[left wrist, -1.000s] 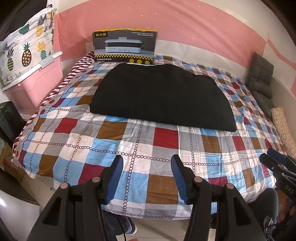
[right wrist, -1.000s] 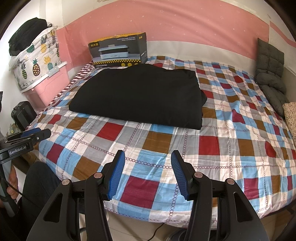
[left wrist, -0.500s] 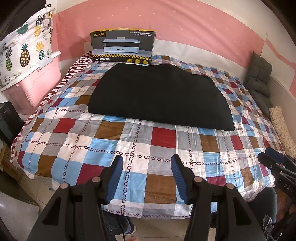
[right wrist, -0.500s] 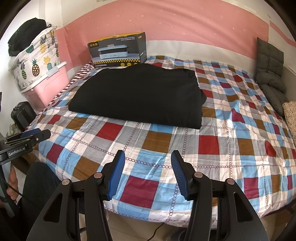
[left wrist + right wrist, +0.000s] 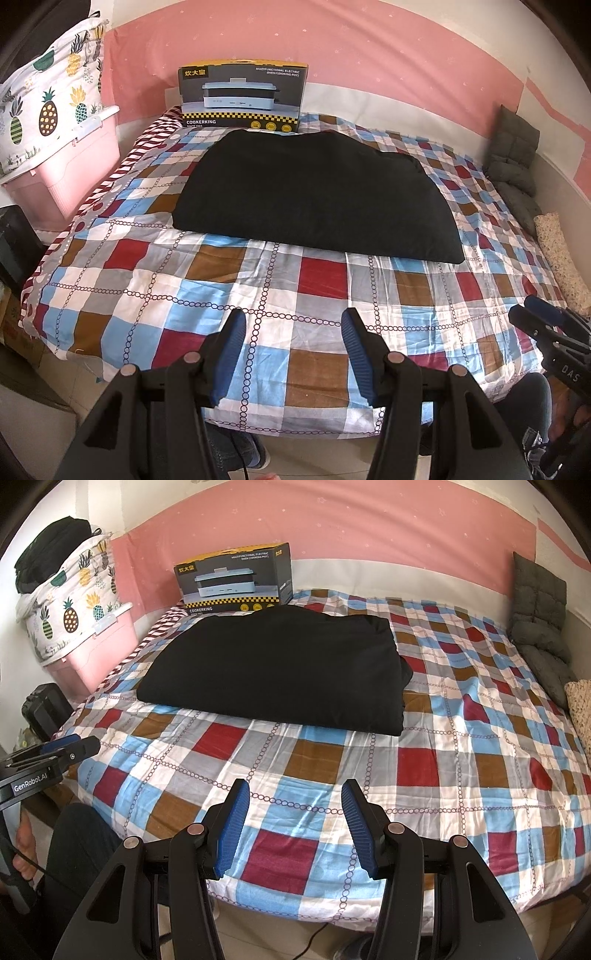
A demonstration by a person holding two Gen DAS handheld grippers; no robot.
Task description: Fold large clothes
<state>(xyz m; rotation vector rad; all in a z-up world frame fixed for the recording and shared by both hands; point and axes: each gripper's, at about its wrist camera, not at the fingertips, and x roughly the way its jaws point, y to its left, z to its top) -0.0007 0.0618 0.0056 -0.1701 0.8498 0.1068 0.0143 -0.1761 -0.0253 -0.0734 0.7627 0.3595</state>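
Note:
A large black garment (image 5: 314, 195) lies folded into a flat rectangle on the checked bedspread (image 5: 258, 295); it also shows in the right wrist view (image 5: 277, 672). My left gripper (image 5: 293, 332) is open and empty, held above the bed's near edge, well short of the garment. My right gripper (image 5: 293, 808) is open and empty, likewise above the near edge. The right gripper also shows at the right edge of the left wrist view (image 5: 535, 321), and the left gripper at the left edge of the right wrist view (image 5: 70, 749).
A cooker box (image 5: 242, 98) stands at the head of the bed behind the garment. A pink storage bin (image 5: 66, 166) with a pineapple-print bundle (image 5: 48, 107) is at the left. Grey cushions (image 5: 515, 162) lie along the right wall. The person's legs (image 5: 74, 849) are by the bed's foot.
The left wrist view has shifted slightly, with the garment a little lower and further left in frame. The right gripper has hardly moved. Both stay open.

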